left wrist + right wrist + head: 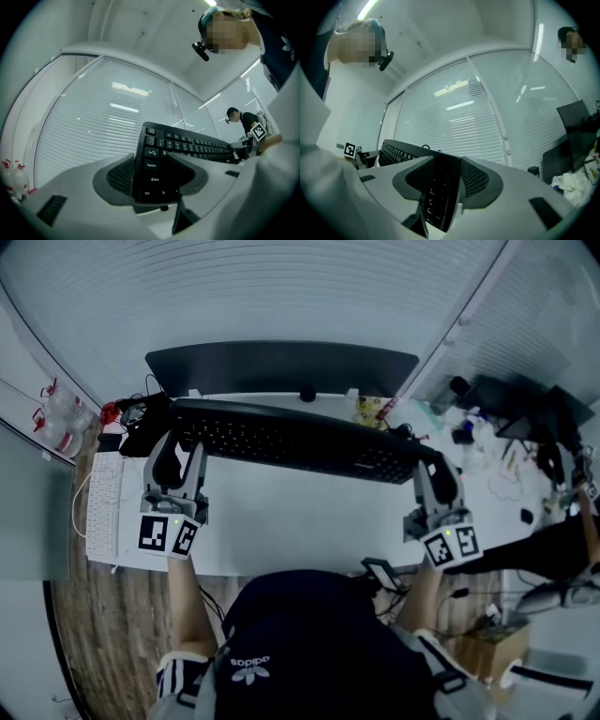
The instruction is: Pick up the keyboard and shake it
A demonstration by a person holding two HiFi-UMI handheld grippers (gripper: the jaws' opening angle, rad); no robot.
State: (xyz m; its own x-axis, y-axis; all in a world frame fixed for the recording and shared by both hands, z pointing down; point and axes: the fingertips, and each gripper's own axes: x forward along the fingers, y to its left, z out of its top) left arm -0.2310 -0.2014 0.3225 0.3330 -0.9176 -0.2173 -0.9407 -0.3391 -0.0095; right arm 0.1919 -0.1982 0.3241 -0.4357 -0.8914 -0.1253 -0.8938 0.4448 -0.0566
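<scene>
The left tool is held out ahead of the body on a bare left forearm, with its marker cube turned upward. Its two grey jaws are closed on the left end of a long black plastic keyboard. The right tool is carried likewise on the right forearm, and its jaws are clamped on the keyboard's right end. Both tools are pointed forward, away from the torso.

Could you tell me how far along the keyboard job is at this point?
Done: the black keyboard is picked up, clear of the white desk. In hand: the left tongs clamp its left end and the right tongs its right end. Left: the shaking; these pictures cannot show whether it has begun.
</scene>
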